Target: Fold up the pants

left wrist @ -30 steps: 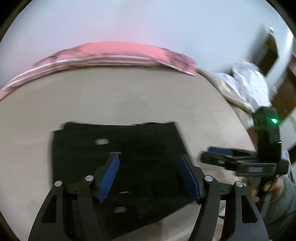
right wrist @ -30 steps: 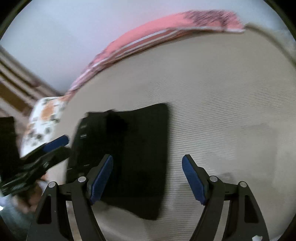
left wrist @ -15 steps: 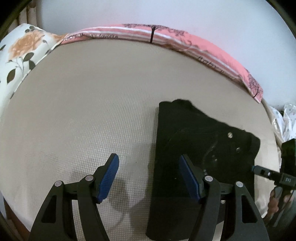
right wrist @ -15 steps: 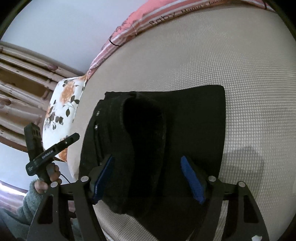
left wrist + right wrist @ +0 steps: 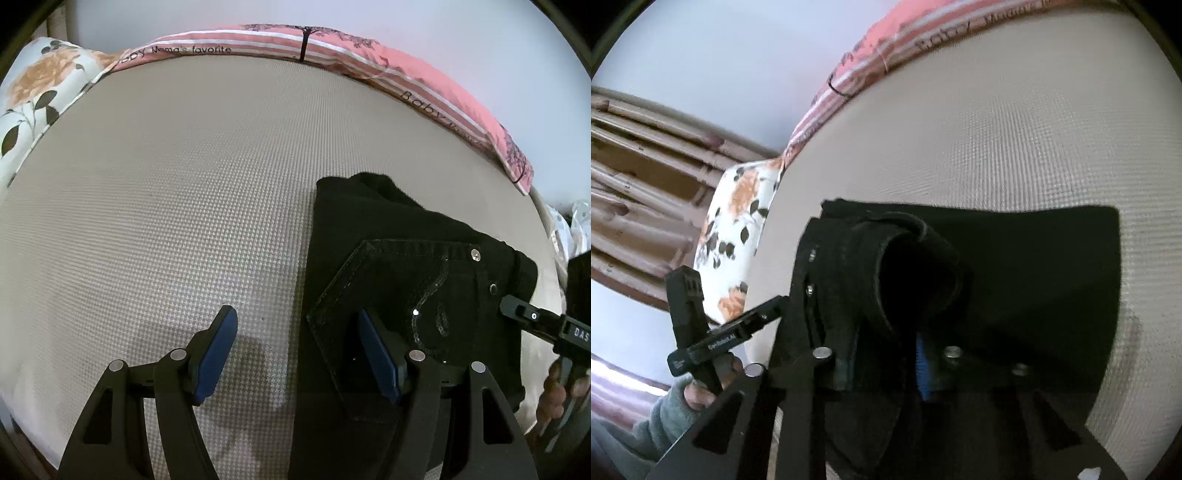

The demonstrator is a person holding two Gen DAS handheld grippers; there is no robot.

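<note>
Hovering wide open, the left claw (image 5: 295, 350) straddles the left edge of the black pants (image 5: 406, 266): one pad over bare bed, the other over the pocket, gripping nothing. My guess is it's lined up to grab that edge. The right claw (image 5: 886, 365) is closing, and the waistband end looks bunched between its jaws, probably to lift for another fold. The pants lie folded on a beige textured bed (image 5: 166, 184). There's a floral pillow (image 5: 33, 92) at the left, a pink striped cloth (image 5: 369, 59) along the far edge, plain wall behind.
</note>
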